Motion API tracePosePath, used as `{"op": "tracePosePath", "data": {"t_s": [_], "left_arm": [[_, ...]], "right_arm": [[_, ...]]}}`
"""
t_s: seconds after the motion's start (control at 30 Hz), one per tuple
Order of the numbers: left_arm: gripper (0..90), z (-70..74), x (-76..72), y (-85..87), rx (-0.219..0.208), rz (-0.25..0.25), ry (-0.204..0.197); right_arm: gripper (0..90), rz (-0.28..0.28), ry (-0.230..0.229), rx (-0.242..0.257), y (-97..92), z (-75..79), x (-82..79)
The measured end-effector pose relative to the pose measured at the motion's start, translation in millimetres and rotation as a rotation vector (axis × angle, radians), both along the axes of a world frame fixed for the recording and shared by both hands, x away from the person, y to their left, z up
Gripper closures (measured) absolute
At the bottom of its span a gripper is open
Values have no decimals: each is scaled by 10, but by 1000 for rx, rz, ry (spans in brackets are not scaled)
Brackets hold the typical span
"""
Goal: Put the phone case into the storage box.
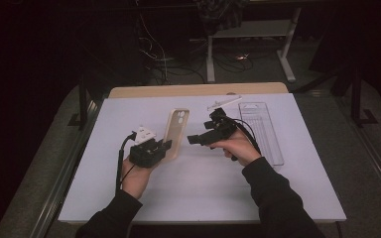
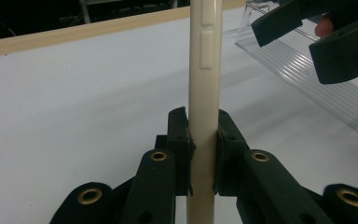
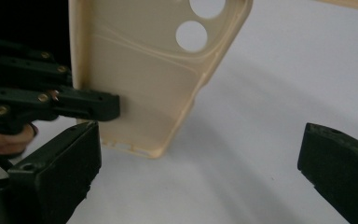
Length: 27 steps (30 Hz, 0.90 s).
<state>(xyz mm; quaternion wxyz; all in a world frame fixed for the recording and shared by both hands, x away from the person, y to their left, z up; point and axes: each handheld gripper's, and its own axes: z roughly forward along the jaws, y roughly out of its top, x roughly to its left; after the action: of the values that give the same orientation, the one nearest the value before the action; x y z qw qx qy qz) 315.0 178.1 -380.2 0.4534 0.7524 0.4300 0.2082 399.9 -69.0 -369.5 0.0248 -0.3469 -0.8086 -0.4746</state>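
A cream phone case (image 1: pixel 177 131) stands on its long edge over the white table, camera holes toward the far end. My left gripper (image 1: pixel 164 146) is shut on its near end; in the left gripper view both pads press the case's (image 2: pixel 205 70) thin side wall. In the right gripper view the case's hollow inside (image 3: pixel 144 70) faces me, with the left gripper (image 3: pixel 88 105) clamped on its left edge. My right gripper (image 1: pixel 201 131) hovers just right of the case, open, its wide jaws (image 3: pixel 200 158) holding nothing. It also appears as the right gripper (image 2: pixel 312 37) beyond the case.
A clear plastic package tray (image 1: pixel 263 129) lies at the right of the white board (image 1: pixel 203 193), also seen as a ribbed clear tray (image 2: pixel 307 79). A small clear strip (image 1: pixel 224 102) lies near the far wooden edge. Cables and table legs stand beyond.
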Motion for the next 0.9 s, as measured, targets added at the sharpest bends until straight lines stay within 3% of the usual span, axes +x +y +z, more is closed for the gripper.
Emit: {"op": "tracePosePath", "data": {"t_s": [0.1, 0.23, 0.33, 0.4, 0.63, 0.9], "left_arm": [[802, -16, 3, -28, 19, -11, -5], [801, -34, 3, -56, 9, 1, 0], [802, -23, 3, -53, 38, -14, 1], [801, -24, 2, -71, 13, -1, -5], [802, -11, -11, -103, 30, -1, -11], [801, -21, -37, -150, 20, -9, -29]], "right_arm": [[0, 7, -7, 3, 26, -3, 8], [0, 14, 10, 32, 37, -9, 20], [0, 17, 7, 43, 42, -18, 35], [0, 15, 15, 50, 50, -30, 38], [0, 37, 18, 72, 127, -66, 25], [0, 48, 38, 94, 164, -103, 25]]}}
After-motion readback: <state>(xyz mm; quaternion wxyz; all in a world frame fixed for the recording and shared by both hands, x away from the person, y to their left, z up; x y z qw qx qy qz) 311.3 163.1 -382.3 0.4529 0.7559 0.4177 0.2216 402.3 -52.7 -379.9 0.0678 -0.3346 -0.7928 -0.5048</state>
